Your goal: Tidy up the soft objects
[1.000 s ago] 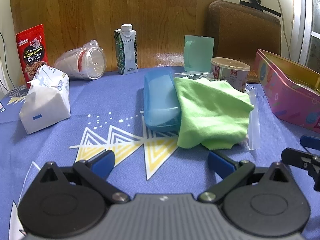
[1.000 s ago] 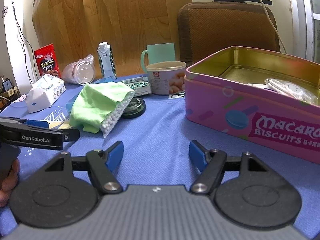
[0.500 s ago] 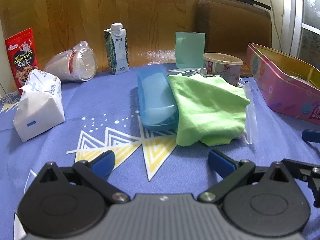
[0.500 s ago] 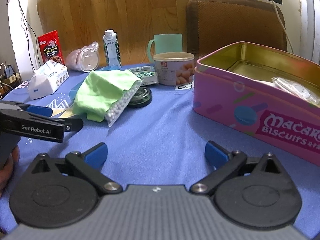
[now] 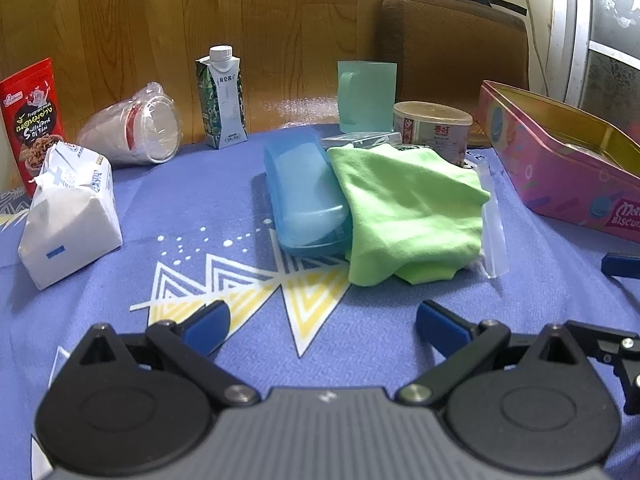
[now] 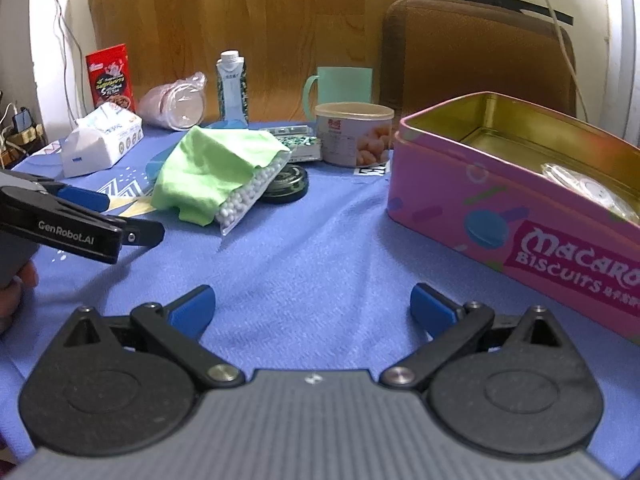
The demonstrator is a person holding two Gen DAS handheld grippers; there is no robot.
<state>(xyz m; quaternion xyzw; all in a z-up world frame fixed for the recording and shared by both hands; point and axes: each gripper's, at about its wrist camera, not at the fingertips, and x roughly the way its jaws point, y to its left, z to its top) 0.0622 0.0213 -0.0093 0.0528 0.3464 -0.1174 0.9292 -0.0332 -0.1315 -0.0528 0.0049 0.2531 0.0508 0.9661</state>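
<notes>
Progress: early. The soft objects remain on the tabletop (image 5: 360,340), which is covered by a woven blue cloth with a yellow-and-white triangle print. The green cloth (image 5: 408,212), a thin, matte, loosely folded fabric, lies crumpled at the centre, touching the translucent blue plastic case (image 5: 304,200) on one side and draped over a clear bag of small white beads (image 6: 252,192) on the other. A soft white tissue pack (image 5: 68,208) rests well apart, near the red snack pouch (image 5: 30,120).

The pink biscuit tin (image 6: 500,200), a rigid metal box with a gold interior, stands open; it holds one clear-wrapped item (image 6: 580,188) and is the likely container.

Left tool (image 5: 320,320): jaws apart, empty, aimed at the green cloth. Right tool (image 6: 312,308): jaws fully apart, empty, above bare tabletop beside the tin.

Remaining, by judgement: grasp and relocate the cloth, bead bag and tissue pack.
</notes>
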